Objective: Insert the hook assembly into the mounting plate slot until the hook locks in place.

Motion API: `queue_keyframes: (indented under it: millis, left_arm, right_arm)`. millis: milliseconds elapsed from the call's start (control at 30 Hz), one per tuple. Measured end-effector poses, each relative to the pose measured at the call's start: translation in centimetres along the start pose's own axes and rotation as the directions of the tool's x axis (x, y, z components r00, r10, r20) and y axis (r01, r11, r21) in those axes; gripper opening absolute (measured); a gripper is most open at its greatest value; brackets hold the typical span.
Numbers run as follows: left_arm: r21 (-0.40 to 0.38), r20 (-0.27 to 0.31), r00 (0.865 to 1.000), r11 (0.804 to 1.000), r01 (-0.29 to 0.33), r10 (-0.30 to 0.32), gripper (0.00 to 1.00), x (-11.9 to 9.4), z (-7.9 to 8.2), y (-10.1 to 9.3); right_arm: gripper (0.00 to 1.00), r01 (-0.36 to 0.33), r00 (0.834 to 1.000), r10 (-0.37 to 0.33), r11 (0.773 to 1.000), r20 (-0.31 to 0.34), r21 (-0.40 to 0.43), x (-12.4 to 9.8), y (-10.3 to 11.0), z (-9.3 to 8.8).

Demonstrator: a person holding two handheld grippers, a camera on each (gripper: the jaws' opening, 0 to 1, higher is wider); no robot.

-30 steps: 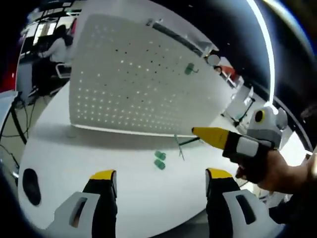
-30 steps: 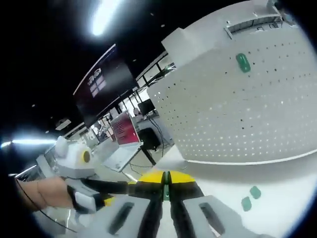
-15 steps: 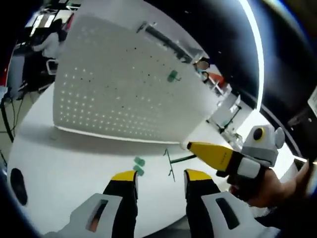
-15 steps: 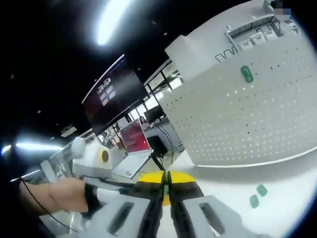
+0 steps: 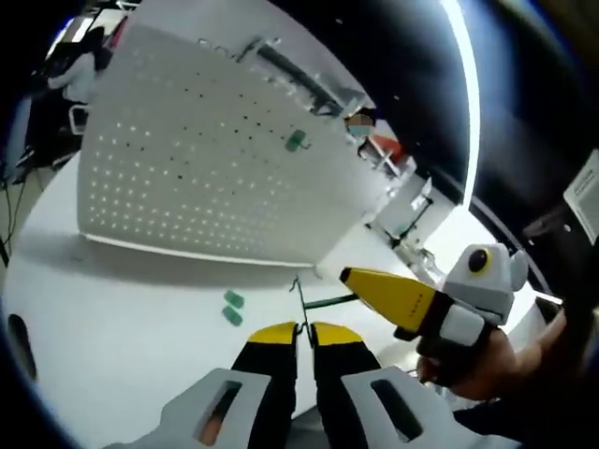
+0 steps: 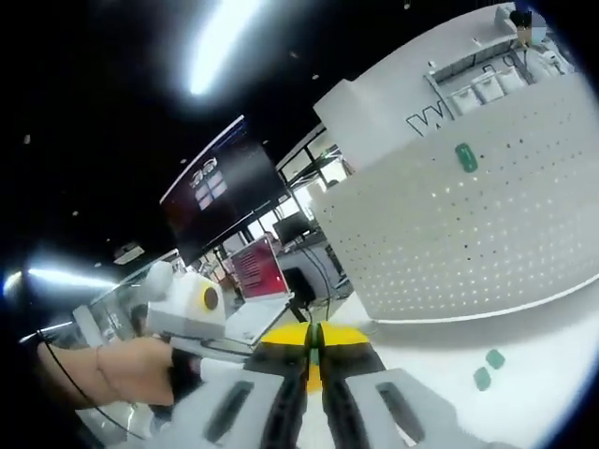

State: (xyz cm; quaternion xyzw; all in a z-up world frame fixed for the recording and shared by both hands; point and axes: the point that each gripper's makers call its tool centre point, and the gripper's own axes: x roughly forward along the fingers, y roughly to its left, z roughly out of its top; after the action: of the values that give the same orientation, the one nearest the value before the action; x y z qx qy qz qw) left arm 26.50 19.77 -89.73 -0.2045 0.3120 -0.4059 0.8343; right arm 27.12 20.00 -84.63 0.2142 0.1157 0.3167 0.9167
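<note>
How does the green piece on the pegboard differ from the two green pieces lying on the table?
The green piece on the pegboard is mounted high on the upright perforated panel, alone; the two green pieces on the table lie flat on the white tabletop, side by side, in front of the board's lower edge. The right gripper view shows the same split: one up on the board, two on the table. They share the same green colour and look alike in size.
</note>
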Motion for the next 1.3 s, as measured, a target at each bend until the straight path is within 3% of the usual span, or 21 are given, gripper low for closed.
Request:
queue_keyframes:
  millis: [533,667,767,967,1133,1300]
  left_arm:
    - [0.034,0.062,0.997,0.999,-0.039,0.037,0.01,-0.7,1.2,-0.2]
    - [0.052,0.093,0.994,0.997,-0.059,0.054,0.01,-0.9,2.0,-0.1]
    - [0.069,0.116,0.990,0.994,-0.086,0.078,0.01,-1.3,2.7,0.4]
    - [0.197,0.174,0.978,0.969,-0.149,0.115,0.01,-1.8,4.1,0.5]
    - [0.321,0.179,0.979,0.935,-0.149,0.095,0.01,-1.3,4.1,-0.8]
    - [0.361,0.187,0.981,0.924,-0.124,0.059,0.01,-1.0,4.0,-1.8]
  right_arm:
    - [0.01,-0.012,1.000,0.012,0.999,-0.012,-0.033,-0.5,0.9,0.4]
    - [0.14,-0.002,1.000,0.002,0.999,-0.006,-0.032,-0.9,0.7,1.2]
    - [0.15,-0.004,1.000,0.004,0.999,0.000,-0.033,-1.5,0.7,1.8]
    - [0.15,-0.033,0.999,0.033,0.999,-0.034,-0.008,-1.5,1.5,1.0]
    - [0.15,-0.035,0.999,0.035,0.999,-0.023,0.013,-0.9,1.7,1.2]
    - [0.12,-0.029,0.999,0.029,0.999,-0.012,0.016,-0.3,1.6,1.6]
